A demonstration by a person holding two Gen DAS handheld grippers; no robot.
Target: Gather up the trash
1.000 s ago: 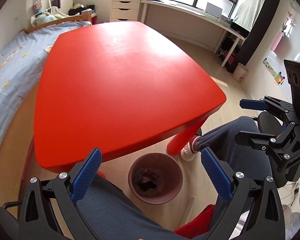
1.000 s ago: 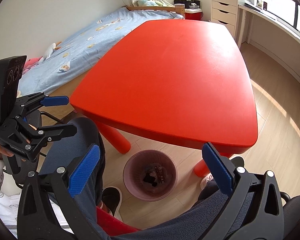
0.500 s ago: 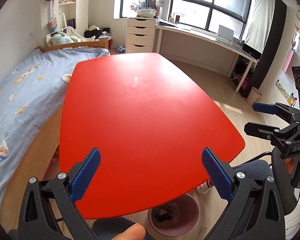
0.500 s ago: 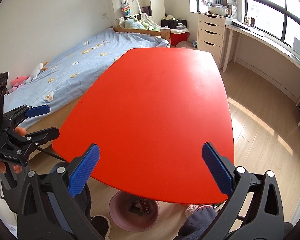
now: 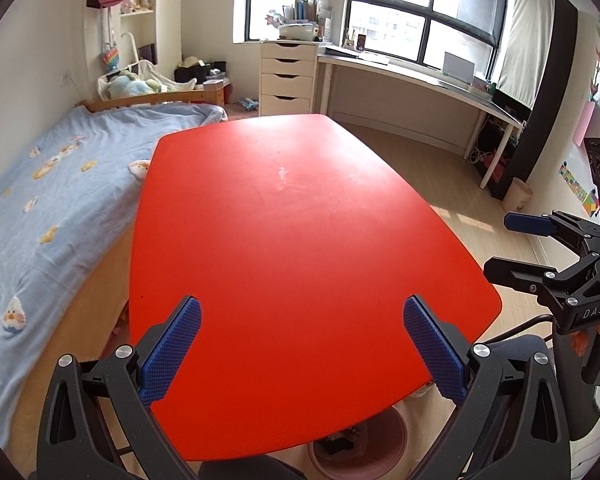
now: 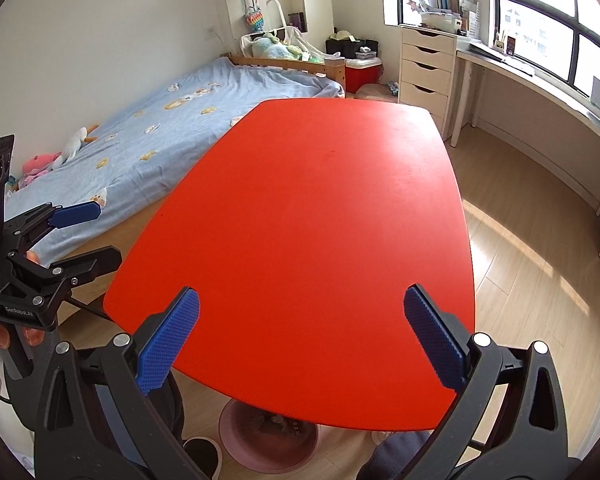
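A pink waste bin with dark scraps inside stands on the floor, half hidden under the near edge of the red table. The tabletop shows no trash on it. My left gripper hovers open above the table's near end, nothing between its blue pads. My right gripper is open too, held over the same end. Each gripper shows in the other's view: the right one at the right edge, the left one at the left edge, both with jaws apart.
A bed with a blue cover runs along the table's left side. A white drawer unit and a long desk stand under the windows. A small pale bin sits on the wooden floor at the right. The person's legs are below me.
Both grippers have lifted and tilted up from looking down at the bin and floor to looking across the tabletop. The bin has slid to the bottom edge of both views.
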